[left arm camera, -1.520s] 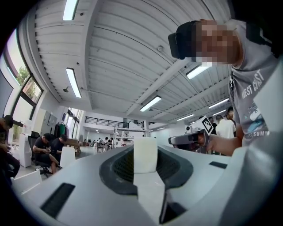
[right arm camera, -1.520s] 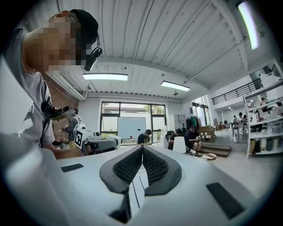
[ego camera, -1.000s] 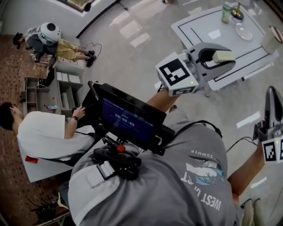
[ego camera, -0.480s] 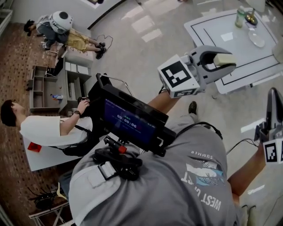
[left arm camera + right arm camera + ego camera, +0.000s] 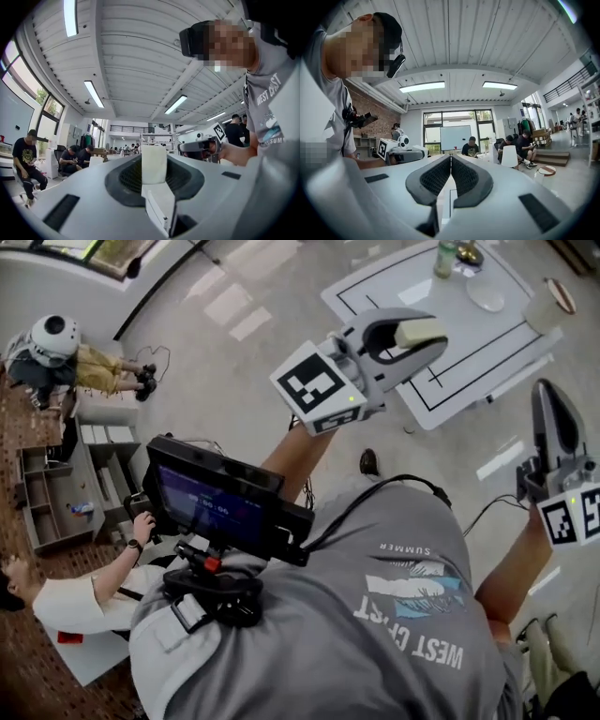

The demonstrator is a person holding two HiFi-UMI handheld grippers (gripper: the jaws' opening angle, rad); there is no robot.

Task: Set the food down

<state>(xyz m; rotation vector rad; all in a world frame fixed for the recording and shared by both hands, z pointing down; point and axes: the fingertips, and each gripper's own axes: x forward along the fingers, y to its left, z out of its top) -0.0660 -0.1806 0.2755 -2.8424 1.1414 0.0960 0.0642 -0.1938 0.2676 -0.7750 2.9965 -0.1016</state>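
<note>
**K:** Status on the tongs?

**Me:** Left gripper (image 5: 433, 337) is clamped on the food (image 5: 153, 163). Jaws partway closed, ribbed pads on its two broad faces. Right gripper (image 5: 450, 161) is pinched fully together with nothing in it, held level off to the left one's side.

**K:** Where's the food vs. the drop point?

**Me:** It's in the left jaws, up in the air, out near the pad tips with one end poking past them. The white table (image 5: 441, 381) is ahead of and below the left tips. Can't tell whether the tips are over it yet. A bottle (image 5: 446, 257), a clear dish (image 5: 486, 294) and a cup (image 5: 547, 306) sit at the table's far end, well beyond the tips. Can't say whether the dish is the target.

**K:** How does the piece handle?

**Me:** Pale cream block, squared edges. By the look of it: light, soft, probably crumbly or spongy, maybe slick if moist. The pads don't visibly dent it, so the grip reads as gentle. I'd hold it as it is now, mid-block across the flat faces. Corners or edges would likely break off.

**K:** Risks on release?

**Me:** It could tip over if it lands on a narrow face. I'd want it touching the surface before the jaws part. Open slowly and back straight out so the pads don't drag it. The right one isn't needed unless the block topples.
</note>
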